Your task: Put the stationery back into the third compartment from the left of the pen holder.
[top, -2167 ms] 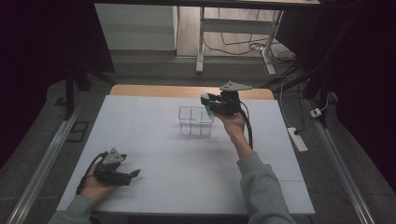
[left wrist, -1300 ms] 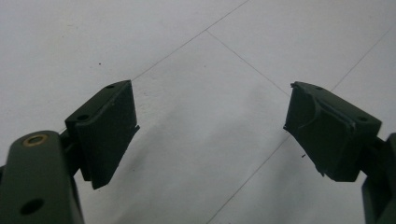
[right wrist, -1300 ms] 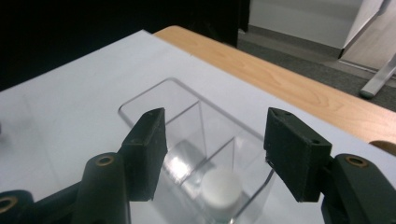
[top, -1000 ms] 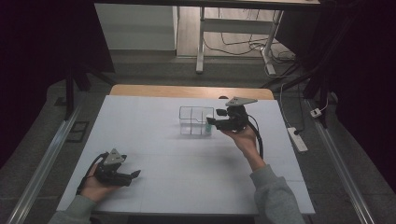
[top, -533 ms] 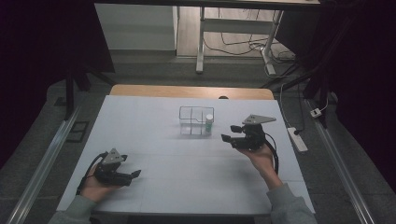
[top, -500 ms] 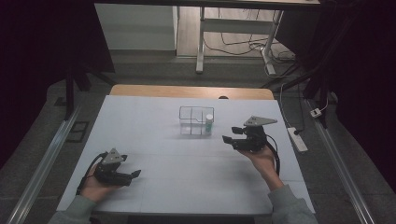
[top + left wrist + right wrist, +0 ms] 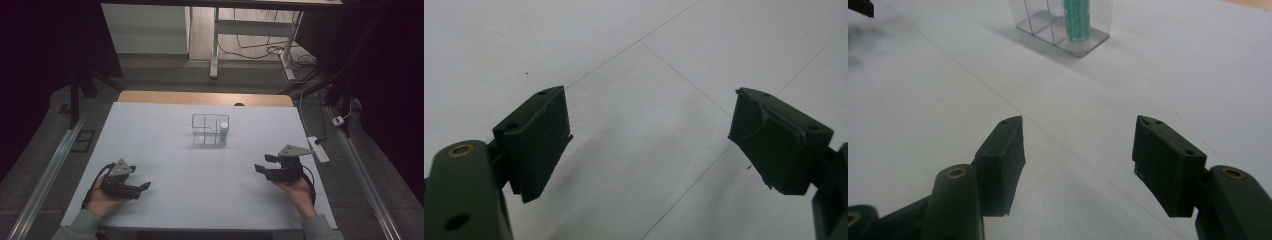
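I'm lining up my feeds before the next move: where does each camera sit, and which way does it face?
High view: above the person's side, looking forward and down on the white table; both forearms show.
Left gripper view: on the left hand-held gripper, facing bare tabletop past its open jaws.
Right gripper view: on the right hand-held gripper, facing the clear divided organizer.
High and right gripper views share the green-labelled bottle.

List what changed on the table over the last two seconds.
The right gripper let go of the green tube, leaving it upright in the clear box, then drew back toward the person's side, jaws open. The left gripper and the box stayed put.
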